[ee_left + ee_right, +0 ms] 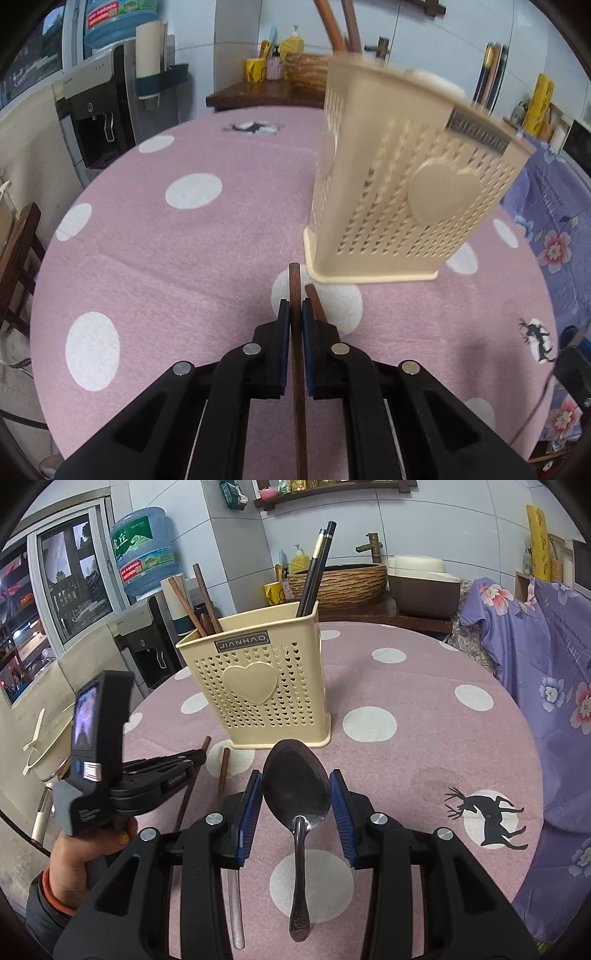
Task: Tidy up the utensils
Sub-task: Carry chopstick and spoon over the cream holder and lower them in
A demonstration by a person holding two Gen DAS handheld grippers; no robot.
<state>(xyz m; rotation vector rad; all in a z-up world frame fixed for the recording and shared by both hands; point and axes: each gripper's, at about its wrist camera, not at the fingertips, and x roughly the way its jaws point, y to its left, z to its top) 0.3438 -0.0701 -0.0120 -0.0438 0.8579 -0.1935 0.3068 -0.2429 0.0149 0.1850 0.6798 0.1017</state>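
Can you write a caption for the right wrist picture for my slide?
Right gripper, fingers open around a metal spoon on the spotted tablecloth, facing the cream utensil holder.

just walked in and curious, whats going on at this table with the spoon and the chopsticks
A person is sorting utensils into the cream holder on the polka-dot tablecloth. The left gripper is shut on a brown chopstick, with a second chopstick lying beside it. The right gripper is open around the bowl of a metal spoon lying on the table. Brown and black chopsticks already stand in the holder.
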